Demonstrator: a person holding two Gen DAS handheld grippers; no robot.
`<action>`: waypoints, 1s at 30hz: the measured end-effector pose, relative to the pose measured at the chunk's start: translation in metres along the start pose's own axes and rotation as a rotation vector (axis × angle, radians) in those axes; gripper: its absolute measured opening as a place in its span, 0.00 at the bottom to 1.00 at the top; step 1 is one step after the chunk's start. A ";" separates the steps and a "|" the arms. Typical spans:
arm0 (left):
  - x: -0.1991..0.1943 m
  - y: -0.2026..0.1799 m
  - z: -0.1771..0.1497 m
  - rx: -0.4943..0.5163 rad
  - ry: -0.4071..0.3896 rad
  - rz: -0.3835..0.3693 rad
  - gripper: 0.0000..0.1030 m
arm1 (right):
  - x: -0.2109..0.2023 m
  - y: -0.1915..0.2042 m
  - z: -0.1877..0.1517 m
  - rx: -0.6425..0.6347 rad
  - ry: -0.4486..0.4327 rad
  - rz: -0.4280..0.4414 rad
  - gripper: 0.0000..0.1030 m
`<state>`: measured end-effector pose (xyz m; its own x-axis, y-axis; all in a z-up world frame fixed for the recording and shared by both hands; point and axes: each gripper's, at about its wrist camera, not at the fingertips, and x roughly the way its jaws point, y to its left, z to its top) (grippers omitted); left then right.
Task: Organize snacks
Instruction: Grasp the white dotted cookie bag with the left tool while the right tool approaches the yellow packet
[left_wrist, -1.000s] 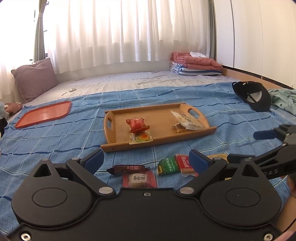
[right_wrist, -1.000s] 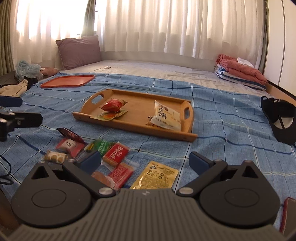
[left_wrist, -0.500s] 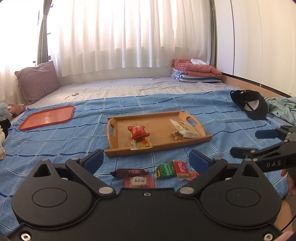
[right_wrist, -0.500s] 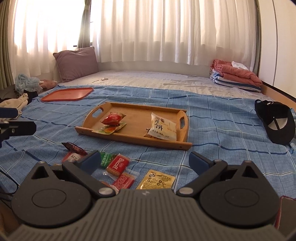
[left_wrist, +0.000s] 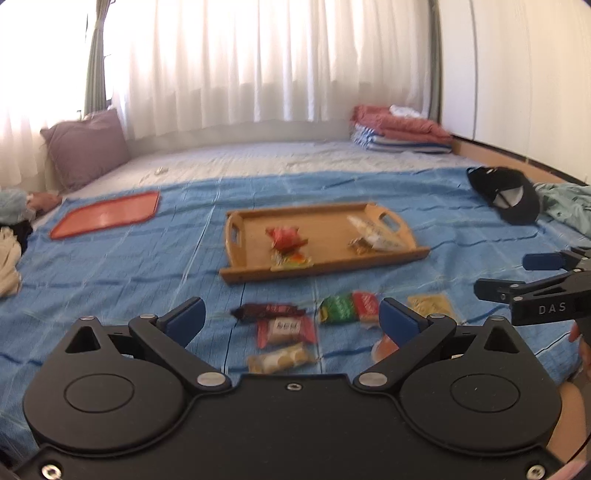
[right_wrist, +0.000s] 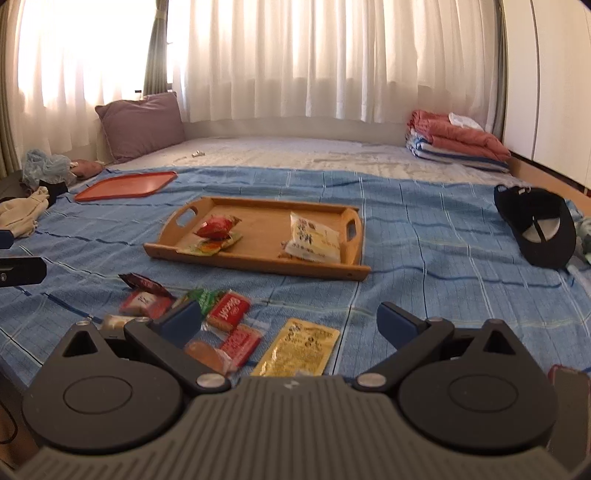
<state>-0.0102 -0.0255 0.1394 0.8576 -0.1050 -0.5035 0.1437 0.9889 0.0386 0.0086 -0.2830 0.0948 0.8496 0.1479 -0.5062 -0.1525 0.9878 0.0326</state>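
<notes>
I hold my left hand-held gripper (left_wrist: 291, 319) and my right hand-held gripper (right_wrist: 288, 323) low over the blue checked bedspread (right_wrist: 424, 258), both with jaws spread wide and nothing between them. Over the last second both have dipped back toward the loose snacks, so the pale biscuit packet (left_wrist: 280, 357) now shows near my left one. The rectangular wooden tray with cut-out handles (right_wrist: 266, 264) sits beyond, holding a red crinkled packet (right_wrist: 216, 226) and a white pouch (right_wrist: 314, 240). The yellow flat sachet (right_wrist: 299, 349) lies just before my right fingers; it looks the likely next pick.
</notes>
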 end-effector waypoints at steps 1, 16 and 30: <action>0.005 0.001 -0.004 -0.007 0.011 0.000 0.98 | 0.004 0.000 -0.004 0.006 0.008 -0.007 1.00; 0.120 0.013 -0.054 -0.126 0.195 0.098 0.96 | 0.072 0.002 -0.046 0.044 0.121 -0.059 0.96; 0.159 0.007 -0.061 -0.167 0.239 0.106 0.93 | 0.102 0.017 -0.057 0.025 0.168 -0.046 0.91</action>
<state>0.0968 -0.0290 0.0072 0.7201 0.0079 -0.6938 -0.0406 0.9987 -0.0308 0.0640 -0.2535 -0.0051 0.7587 0.0945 -0.6445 -0.1011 0.9945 0.0269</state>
